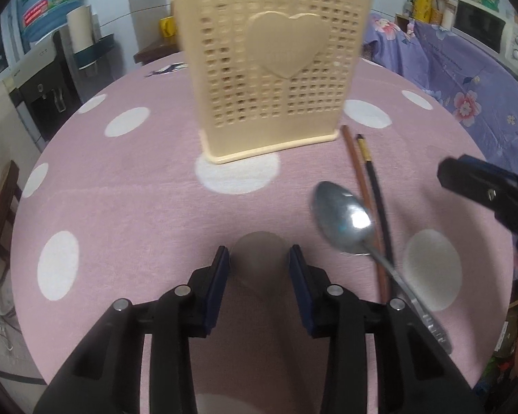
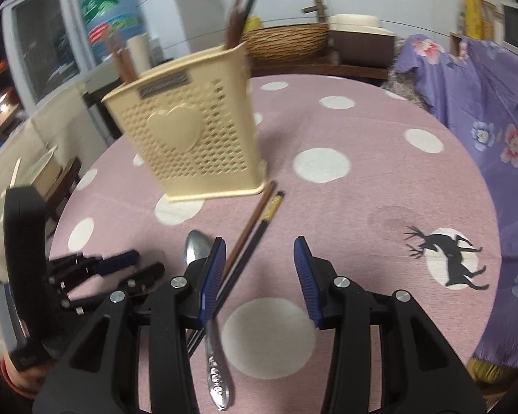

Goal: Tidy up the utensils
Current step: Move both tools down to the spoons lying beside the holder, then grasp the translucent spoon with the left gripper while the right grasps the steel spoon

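i am working over a round table with a pink cloth (image 1: pixel 121 200) with white dots. far to the left of my left tongs (image 1: pixel 259 258) the cloth drops off at the table edge, and there is lots of bare cloth between that edge and the tongs. my left tongs are partly open with nothing between the pads (image 1: pixel 221 276), only cloth below.

straight ahead of them stands the cream utensil holder (image 1: pixel 269 69) with a heart on its front, upright, with some chopsticks (image 2: pixel 240 13) sticking up out of it.

just right of my left tongs lies the spoon (image 1: pixel 345 220). its bowl points up toward the holder and its handle runs back toward me, passing under the left finger of my right tongs (image 2: pixel 259 258). the brown chopstick (image 1: pixel 361 186) and the black chopstick (image 1: pixel 376 186) lie side by side, touching the spoon, their far tips close to the holder's right corner, long way running from the holder back to me.

my right tongs are partly open and hold nothing. to their right is wide bare cloth, a deer picture (image 2: pixel 449 258), then the table edge.
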### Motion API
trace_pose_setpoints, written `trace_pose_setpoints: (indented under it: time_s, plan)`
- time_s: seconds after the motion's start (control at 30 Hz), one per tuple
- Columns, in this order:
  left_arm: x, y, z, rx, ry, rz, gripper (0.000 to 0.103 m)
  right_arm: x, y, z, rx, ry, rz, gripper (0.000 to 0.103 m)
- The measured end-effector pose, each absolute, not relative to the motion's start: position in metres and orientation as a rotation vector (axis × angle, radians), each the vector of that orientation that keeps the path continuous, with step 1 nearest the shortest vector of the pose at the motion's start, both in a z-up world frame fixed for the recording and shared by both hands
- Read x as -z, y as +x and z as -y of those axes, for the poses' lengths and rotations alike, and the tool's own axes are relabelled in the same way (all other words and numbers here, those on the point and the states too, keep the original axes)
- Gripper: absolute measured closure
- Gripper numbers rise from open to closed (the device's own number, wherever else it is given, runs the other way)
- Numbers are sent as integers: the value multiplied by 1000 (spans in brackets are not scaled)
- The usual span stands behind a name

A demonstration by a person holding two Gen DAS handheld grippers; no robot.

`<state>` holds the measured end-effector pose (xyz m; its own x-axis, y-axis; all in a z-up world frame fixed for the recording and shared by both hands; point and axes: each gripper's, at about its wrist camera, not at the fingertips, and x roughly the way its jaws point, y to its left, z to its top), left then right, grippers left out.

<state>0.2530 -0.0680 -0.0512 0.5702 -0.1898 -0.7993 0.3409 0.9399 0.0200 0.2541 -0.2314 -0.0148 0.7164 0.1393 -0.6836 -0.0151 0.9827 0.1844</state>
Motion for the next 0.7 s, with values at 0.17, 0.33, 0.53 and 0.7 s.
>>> trace_pose_setpoints:
  time_s: [0.17, 0.33, 0.53, 0.7]
  plan:
    - [51, 261, 32, 249, 130, -916, 67, 27, 266, 191, -242, 55, -833, 55]
    - [51, 261, 24, 241, 124, -910, 67, 30, 282, 166, -312, -78, -831, 43]
    - [51, 261, 24, 245, 121, -903, 67, 41, 305, 151, -366, -182, -887, 43]
    - [51, 261, 22, 251, 119, -901, 67, 50, 317, 150, -375, -210, -939, 48]
